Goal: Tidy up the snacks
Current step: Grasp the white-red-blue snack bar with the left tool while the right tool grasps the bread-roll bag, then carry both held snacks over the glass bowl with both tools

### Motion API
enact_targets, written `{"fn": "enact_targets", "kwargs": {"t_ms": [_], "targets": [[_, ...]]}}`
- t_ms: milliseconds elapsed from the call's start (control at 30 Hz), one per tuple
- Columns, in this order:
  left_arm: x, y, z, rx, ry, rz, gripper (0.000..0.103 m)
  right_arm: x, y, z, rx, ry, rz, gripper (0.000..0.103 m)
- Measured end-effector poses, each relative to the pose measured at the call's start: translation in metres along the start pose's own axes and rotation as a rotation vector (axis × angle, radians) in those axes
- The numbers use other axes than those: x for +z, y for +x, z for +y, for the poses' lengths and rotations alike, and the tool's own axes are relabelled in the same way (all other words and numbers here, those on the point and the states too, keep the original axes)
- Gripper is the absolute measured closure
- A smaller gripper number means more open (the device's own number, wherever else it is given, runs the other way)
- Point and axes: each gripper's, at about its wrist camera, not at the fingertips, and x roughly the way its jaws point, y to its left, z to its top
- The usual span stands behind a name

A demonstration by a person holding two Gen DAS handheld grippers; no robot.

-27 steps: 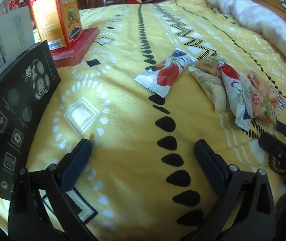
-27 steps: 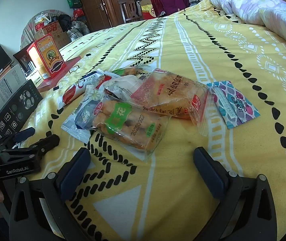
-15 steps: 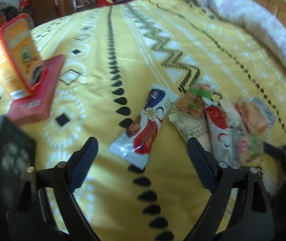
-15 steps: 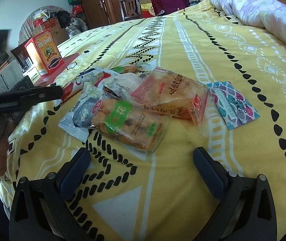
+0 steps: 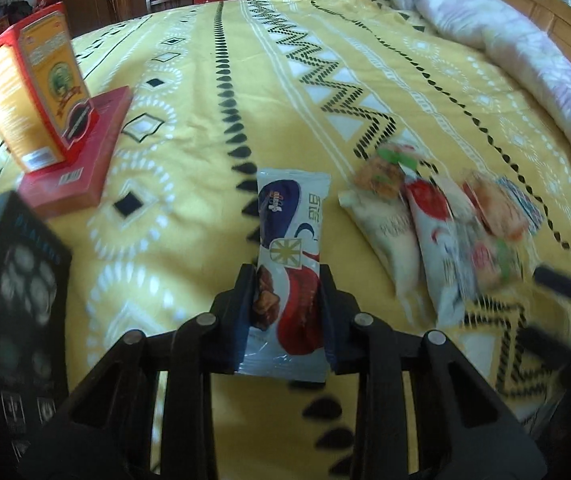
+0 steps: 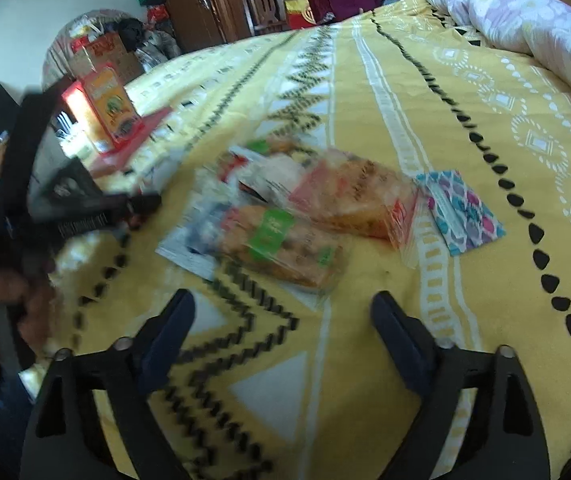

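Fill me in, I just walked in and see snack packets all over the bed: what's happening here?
A person is sorting snacks on a yellow patterned bedspread with a hand-held gripper in each hand. The left gripper is shut on a white, blue and red snack packet that lies apart from the rest. The right gripper is open and empty, pointing at the pile of snack packets. A red and orange box stands on a flat red box at the bed's edge.

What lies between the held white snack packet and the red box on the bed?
Only bare yellow bedspread, seen in the left wrist view: nothing sits between the white snack packet, clamped in the left gripper, and the flat red box.
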Motion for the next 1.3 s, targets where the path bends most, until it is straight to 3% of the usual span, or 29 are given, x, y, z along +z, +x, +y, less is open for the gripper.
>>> {"fn": "enact_targets", "kwargs": {"t_ms": [133,233,300,367,533,633,767,833,967,1067,1167,1300], "targets": [[-0.017,-0.004,0.009,-0.020,-0.048,0.012,0.073,0.035,-0.031,0.009,0.111,0.049,-0.091,0.016],[-0.019,-0.010,0.011,-0.037,-0.071,0.013,0.072,0.072,-0.022,0.012,0.179,0.081,-0.088,0.016],[-0.021,-0.014,0.013,-0.047,-0.078,0.011,0.072,0.096,0.002,0.010,0.199,0.089,-0.039,0.023],[-0.022,-0.016,0.016,-0.061,-0.089,0.014,0.072,0.116,0.039,0.001,0.219,0.129,0.067,0.032],[-0.027,-0.017,0.019,-0.095,-0.122,0.029,0.072,0.129,0.109,-0.015,0.190,0.212,0.278,0.035],[-0.029,-0.016,0.016,-0.108,-0.117,0.033,0.072,0.141,0.140,-0.002,0.157,0.130,0.334,0.035],[-0.030,-0.015,0.016,-0.130,-0.131,0.025,0.071,0.172,0.125,0.038,0.170,-0.101,0.180,0.034],[-0.030,-0.015,0.019,-0.136,-0.142,0.018,0.071,0.182,0.110,0.031,0.158,-0.042,0.111,0.028],[-0.033,-0.012,0.020,-0.141,-0.159,0.018,0.071,0.171,0.120,0.030,0.061,0.016,0.161,0.028],[-0.032,-0.010,0.021,-0.147,-0.162,0.016,0.071,0.160,0.132,0.025,0.094,0.075,0.206,0.028],[-0.031,-0.010,0.024,-0.151,-0.168,0.012,0.070,0.149,0.150,0.025,0.028,0.072,0.249,0.028],[-0.033,-0.007,0.024,-0.134,-0.174,0.000,0.070,0.141,0.132,0.014,-0.017,0.152,0.191,0.028]]}}
